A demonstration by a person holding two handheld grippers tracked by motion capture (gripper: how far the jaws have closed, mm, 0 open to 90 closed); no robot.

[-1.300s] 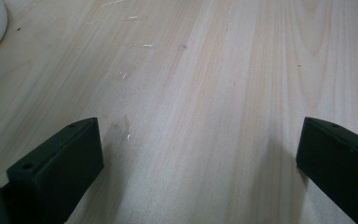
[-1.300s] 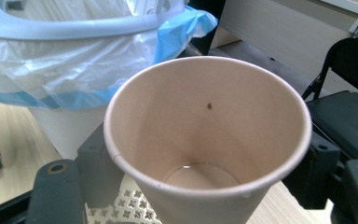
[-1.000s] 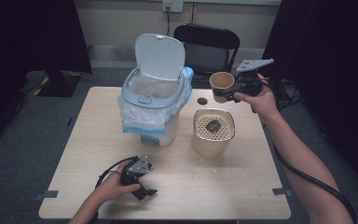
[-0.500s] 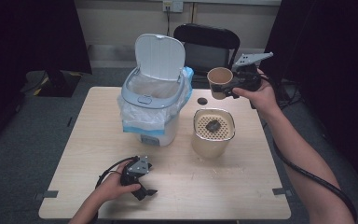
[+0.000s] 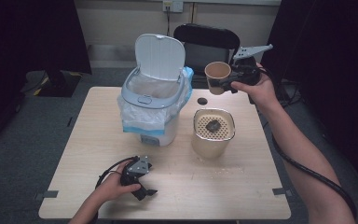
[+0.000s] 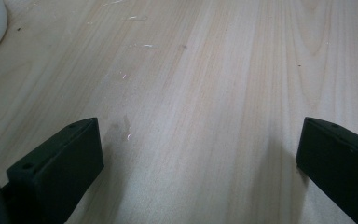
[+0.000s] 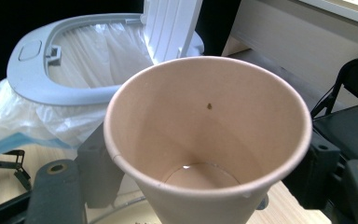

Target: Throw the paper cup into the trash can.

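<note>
The right gripper (image 5: 227, 83) grips a paper cup (image 5: 217, 77), one jaw on each side of the wall, a little under the rim. In the right gripper view the cup (image 7: 205, 140) stands almost upright between the jaws, and it looks nearly empty, with perhaps a small wet spot on the bottom. It hangs in the air above the far right part of the table (image 5: 242, 186), behind the strainer pot (image 5: 213, 132) and just to the right of the open bin (image 5: 153, 105).

I judge the cup to be very light, thin and soft. A hard squeeze will dent the wall, and a loose one will let it slip when it is tilted. The rolled rim is the stiffest part, so a hold just under it is good.

The left gripper (image 5: 140, 186) rests on the near table, jaws wide apart, with nothing between them.
</note>
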